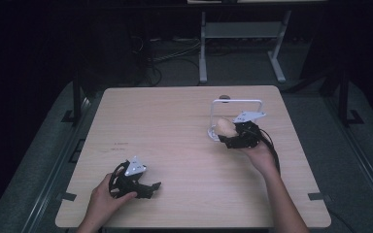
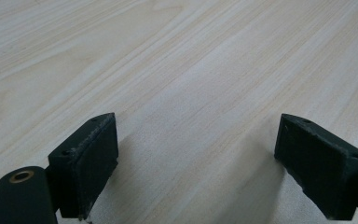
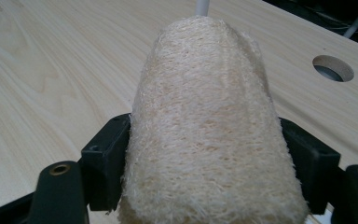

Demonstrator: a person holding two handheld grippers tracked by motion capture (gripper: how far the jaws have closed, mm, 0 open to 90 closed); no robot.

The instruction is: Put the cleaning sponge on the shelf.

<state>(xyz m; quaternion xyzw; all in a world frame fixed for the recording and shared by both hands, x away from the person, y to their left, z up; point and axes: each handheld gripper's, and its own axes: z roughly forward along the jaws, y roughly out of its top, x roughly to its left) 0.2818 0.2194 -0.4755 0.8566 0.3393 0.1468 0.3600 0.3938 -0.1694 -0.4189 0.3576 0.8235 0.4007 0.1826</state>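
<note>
My right gripper point(image 1: 229, 132) grips a loofah sponge point(image 3: 207, 126) beside the white wire rack point(image 1: 237, 103); my left gripper point(image 2: 196, 168) rests released on the table point(image 1: 175, 126).

A pale, matt wood-grain table point(image 1: 175, 126) carries fine lengthwise streaks. At two o'clock on it stands a smooth white frame point(image 1: 237, 103), seemingly painted metal. The right gripper point(image 3: 205, 154), matt black plastic with brass-coloured eyelets, clamps a coarse, fibrous beige loofah point(image 3: 205, 126). The left gripper point(image 2: 196, 163) has dull, scuffed black pads point(image 2: 91, 158), whitened along their edges.
</note>
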